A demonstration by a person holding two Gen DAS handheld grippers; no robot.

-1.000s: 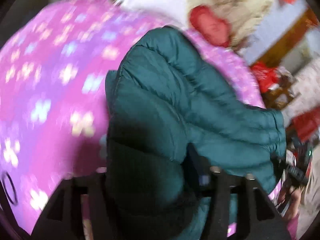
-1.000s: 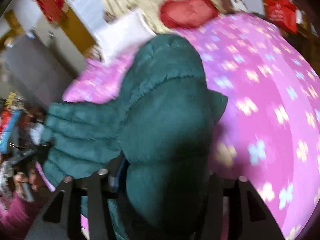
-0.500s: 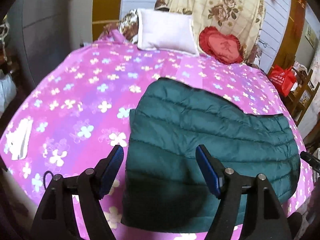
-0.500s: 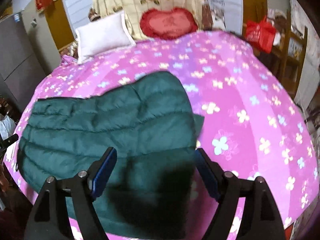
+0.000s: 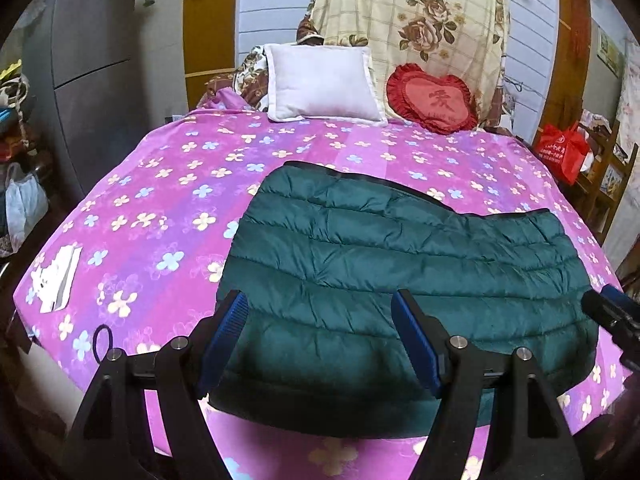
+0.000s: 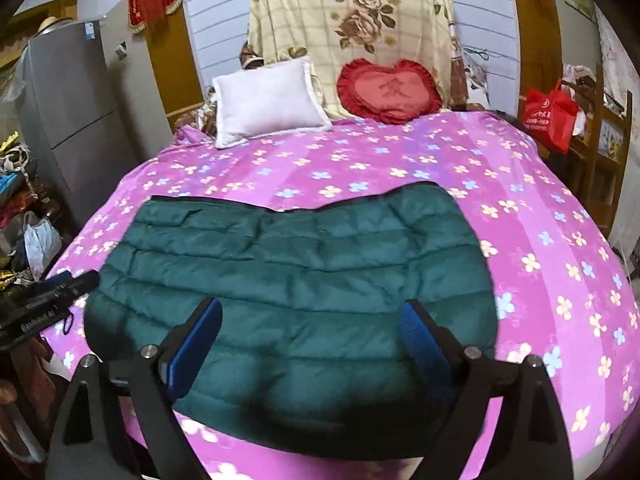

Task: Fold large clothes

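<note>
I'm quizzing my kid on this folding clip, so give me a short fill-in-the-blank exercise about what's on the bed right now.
1. The puffer jacket lying on the bedspread is dark ____ in colour.
2. The red cushion at the head of the bed is shaped like a ____.
3. Beside that cushion leans a plain ____ pillow.
4. The left gripper and right gripper both have their fingers ____, holding nothing.

Missing words: green; heart; white; open

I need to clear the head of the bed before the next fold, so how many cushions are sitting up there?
2. A white pillow leans at the head of the bed, left of centre; a red heart-shaped cushion sits right beside it, against the floral blanket. More could be hidden behind that blanket.
</note>
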